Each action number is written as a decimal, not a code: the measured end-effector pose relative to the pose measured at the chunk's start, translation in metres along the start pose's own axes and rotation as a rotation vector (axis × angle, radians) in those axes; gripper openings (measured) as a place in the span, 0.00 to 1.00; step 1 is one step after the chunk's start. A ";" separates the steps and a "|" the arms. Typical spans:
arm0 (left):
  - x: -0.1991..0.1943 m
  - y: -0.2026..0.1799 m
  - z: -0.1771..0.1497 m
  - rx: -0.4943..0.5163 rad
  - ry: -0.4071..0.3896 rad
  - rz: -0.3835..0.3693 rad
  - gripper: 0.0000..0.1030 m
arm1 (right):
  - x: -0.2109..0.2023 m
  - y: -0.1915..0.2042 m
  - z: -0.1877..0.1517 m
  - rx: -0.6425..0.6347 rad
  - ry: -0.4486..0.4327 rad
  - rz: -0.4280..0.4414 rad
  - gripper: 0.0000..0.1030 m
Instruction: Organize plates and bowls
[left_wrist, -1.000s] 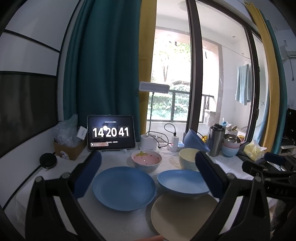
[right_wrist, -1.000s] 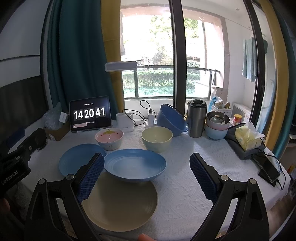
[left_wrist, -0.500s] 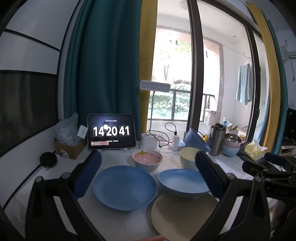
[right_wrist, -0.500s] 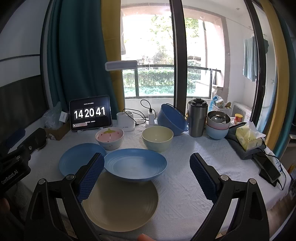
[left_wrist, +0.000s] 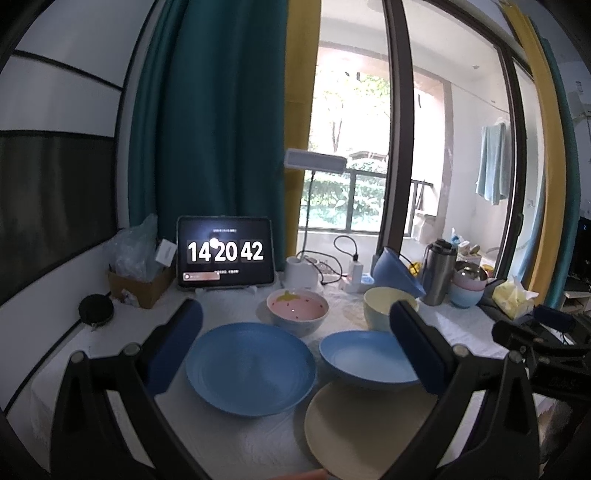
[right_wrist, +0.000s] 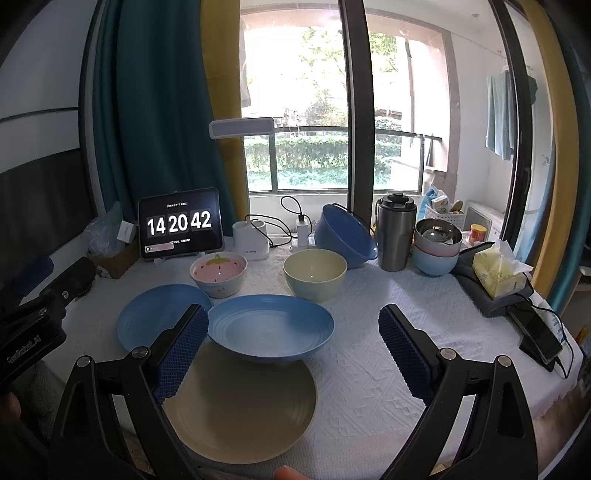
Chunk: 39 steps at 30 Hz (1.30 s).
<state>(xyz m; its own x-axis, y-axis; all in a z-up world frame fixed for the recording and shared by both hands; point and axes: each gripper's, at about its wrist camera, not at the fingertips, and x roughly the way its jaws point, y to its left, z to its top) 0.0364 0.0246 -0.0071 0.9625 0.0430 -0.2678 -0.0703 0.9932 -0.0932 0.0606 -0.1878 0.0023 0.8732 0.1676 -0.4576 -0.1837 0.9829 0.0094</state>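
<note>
Sitting between spread right fingers (right_wrist: 181, 347): deep blue plate (right_wrist: 271, 328).

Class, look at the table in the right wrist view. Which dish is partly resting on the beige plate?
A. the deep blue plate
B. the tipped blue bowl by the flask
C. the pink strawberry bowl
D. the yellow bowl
A: the deep blue plate overlaps the far edge of the beige plate, while the other dishes sit farther back on the white tablecloth.

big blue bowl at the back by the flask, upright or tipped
Tipped. The big blue bowl leans on its side beside the steel flask, with its outer wall facing the camera.
</note>
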 end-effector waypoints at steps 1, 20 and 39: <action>0.001 0.000 0.000 0.000 0.003 0.002 0.99 | 0.001 0.001 0.000 0.001 0.002 0.000 0.93; 0.045 -0.011 -0.005 0.018 0.111 0.006 0.99 | 0.037 -0.016 0.005 0.038 0.055 -0.001 0.93; 0.129 -0.031 -0.029 0.047 0.324 0.004 0.99 | 0.110 -0.047 -0.005 0.092 0.164 -0.003 0.93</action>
<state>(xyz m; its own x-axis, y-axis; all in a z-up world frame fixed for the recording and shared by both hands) 0.1548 -0.0043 -0.0664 0.8281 0.0179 -0.5604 -0.0549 0.9973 -0.0493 0.1628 -0.2159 -0.0531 0.7867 0.1577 -0.5969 -0.1331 0.9874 0.0855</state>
